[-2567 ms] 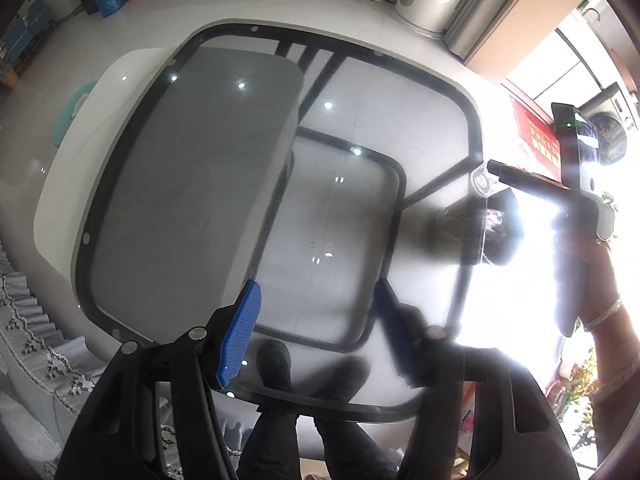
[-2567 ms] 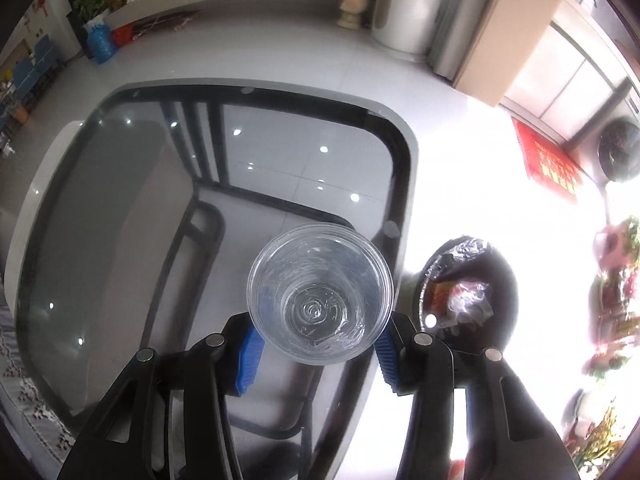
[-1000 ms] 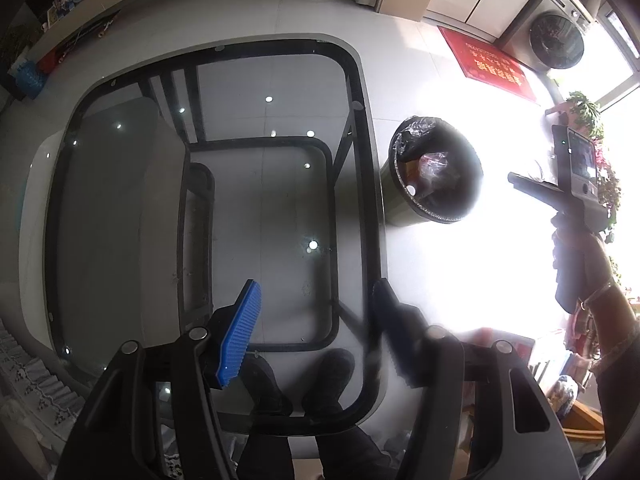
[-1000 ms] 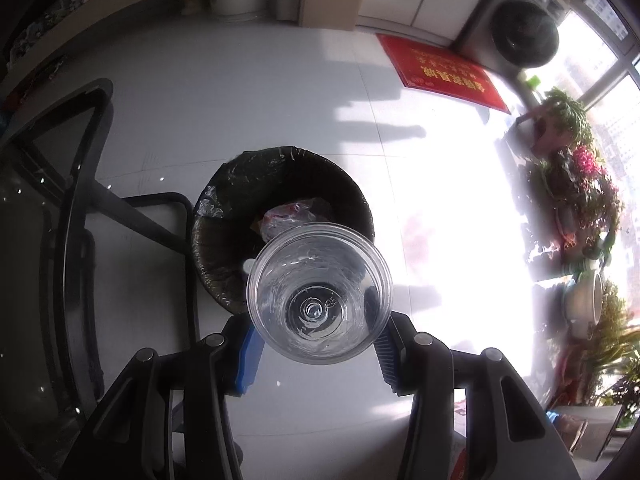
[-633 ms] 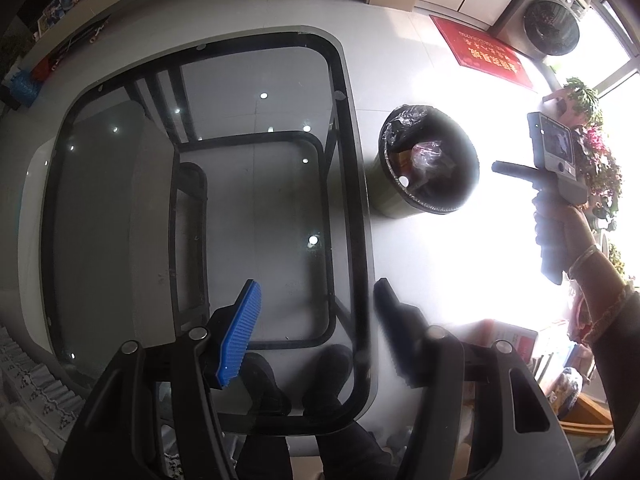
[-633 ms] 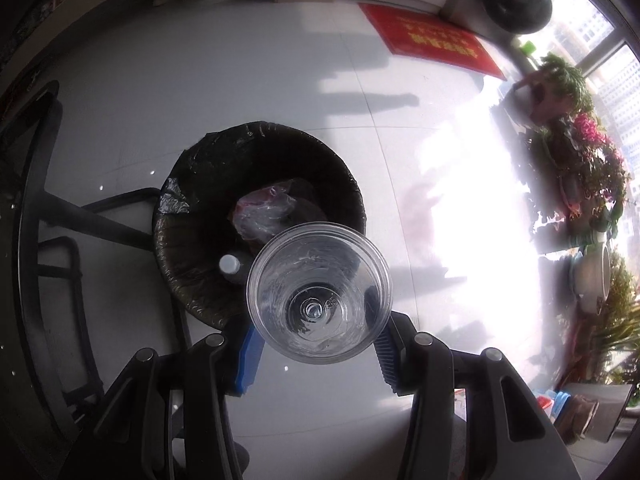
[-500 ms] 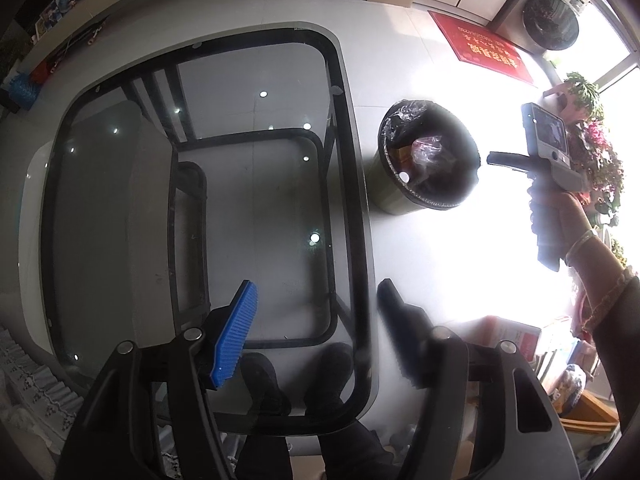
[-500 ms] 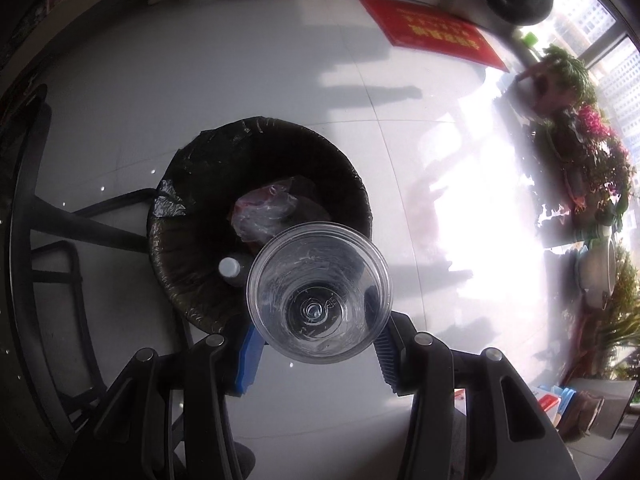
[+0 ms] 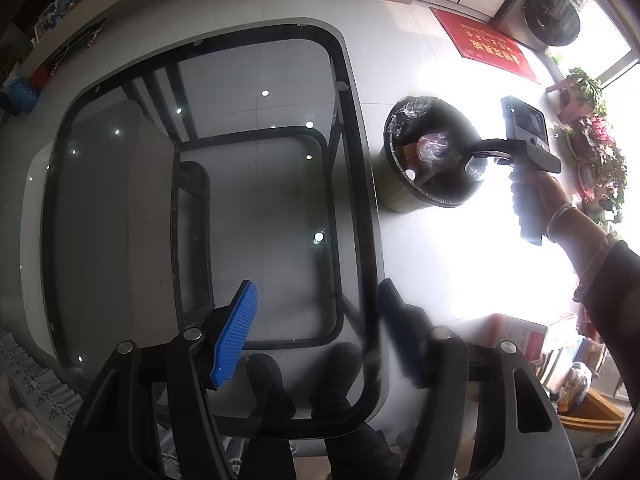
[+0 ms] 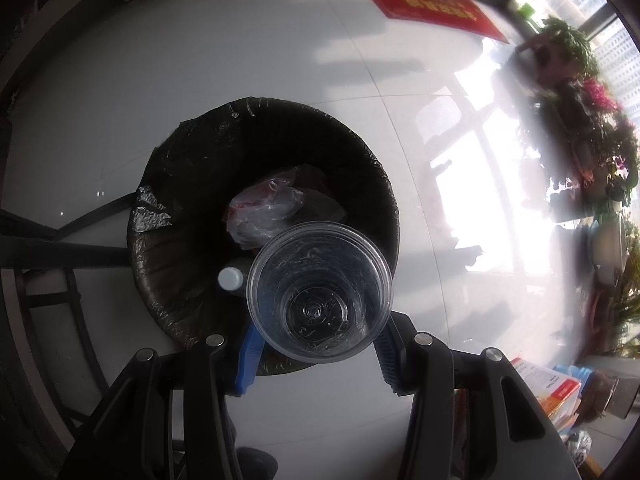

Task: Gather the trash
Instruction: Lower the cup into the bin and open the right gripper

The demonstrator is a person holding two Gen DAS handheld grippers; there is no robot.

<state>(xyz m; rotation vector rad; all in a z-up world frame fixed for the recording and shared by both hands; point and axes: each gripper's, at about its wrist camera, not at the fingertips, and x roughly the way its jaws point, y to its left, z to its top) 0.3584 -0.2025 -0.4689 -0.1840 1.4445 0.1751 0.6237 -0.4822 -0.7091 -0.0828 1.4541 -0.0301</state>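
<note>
**Left wrist view: tongs over glass bench, bin at right**

Left tongs sit at lower frame with the blue pads spread wide, nothing between them. Below them, the glass bench with black rim; the floor and a lower black frame show through the glass. The person's dark shoes are visible through it near the bottom edge.

To the right of the bench, on the white tile floor, stands a trash bin with a black liner; a crumpled plastic bag lies inside. Right tongs, held in the person's hand, reach over the bin's rim, gripping a clear cup. Strong glare washes out the floor at right. Red mat and washing machine at upper right.
</note>
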